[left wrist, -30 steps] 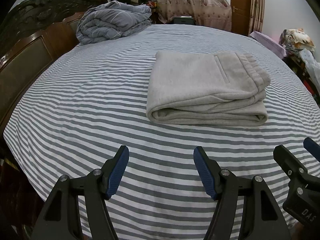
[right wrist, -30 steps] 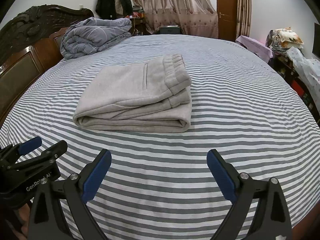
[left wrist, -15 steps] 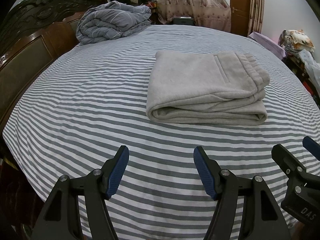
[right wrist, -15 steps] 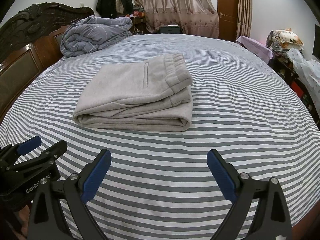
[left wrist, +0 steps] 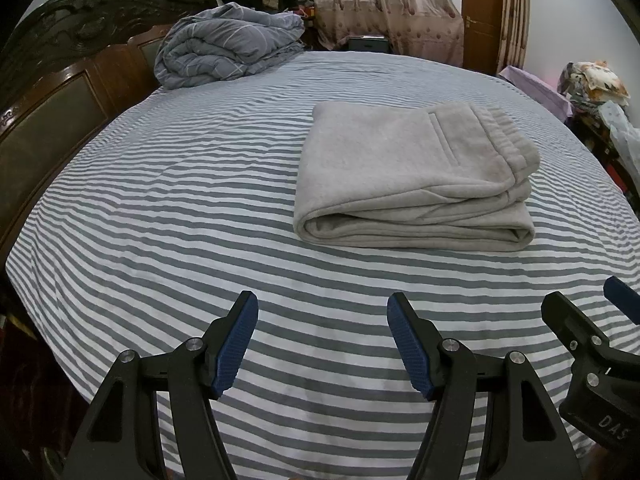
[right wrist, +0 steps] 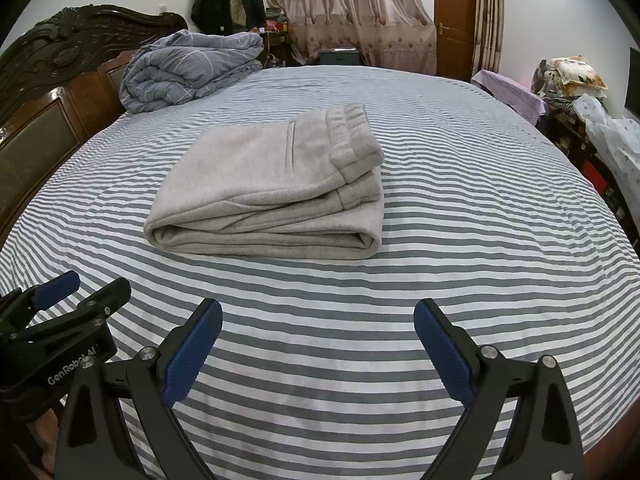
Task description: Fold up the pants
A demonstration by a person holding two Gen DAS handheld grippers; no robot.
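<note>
Grey fleece pants (left wrist: pixel 412 176) lie folded into a thick rectangle on the striped bed, waistband on the right; they also show in the right wrist view (right wrist: pixel 272 184). My left gripper (left wrist: pixel 322 316) is open and empty, held over the near part of the bed, well short of the pants. My right gripper (right wrist: pixel 318 320) is open and empty beside it, also short of the pants. Each gripper shows at the edge of the other's view.
The grey-and-white striped sheet (left wrist: pixel 180 208) covers the bed. A bundled grey duvet (left wrist: pixel 224 44) lies at the far left by the dark wooden headboard (left wrist: pixel 60 92). Cluttered furniture and bags (right wrist: pixel 592 120) stand along the right side.
Both grippers have drifted very slightly; the pants sit a touch higher in the right wrist view. Nothing was taken hold of or let go.
</note>
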